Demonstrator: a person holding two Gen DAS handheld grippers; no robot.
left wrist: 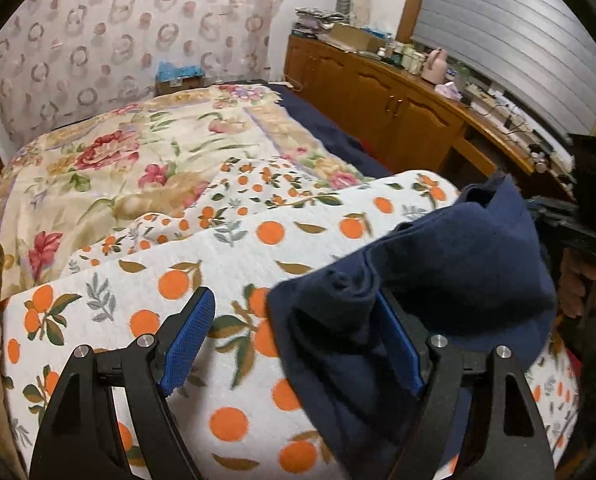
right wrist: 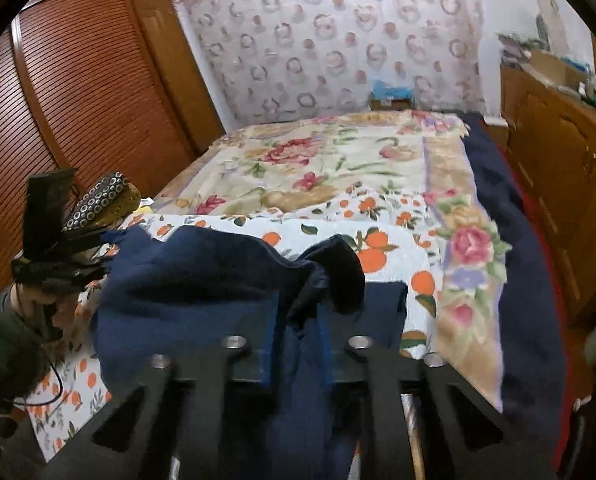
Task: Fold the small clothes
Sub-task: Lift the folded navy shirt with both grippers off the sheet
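Garment: navy cloth (left wrist: 458, 264), soft, limp, light; bunched lower right on orange-print quilt (left wrist: 226, 248).
Left gripper (left wrist: 298, 344): spread, cloth draped on one finger.
Right gripper (right wrist: 298, 344): pinching cloth.
Hold: hem corners.

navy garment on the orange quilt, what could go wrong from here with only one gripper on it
1. The left gripper is open, and the navy garment drapes over one finger, so pulling away may drag it.
2. The right gripper pinches a bunched part, so creases may be folded in.
3. It lies near the orange-print quilt edge and may slide off.
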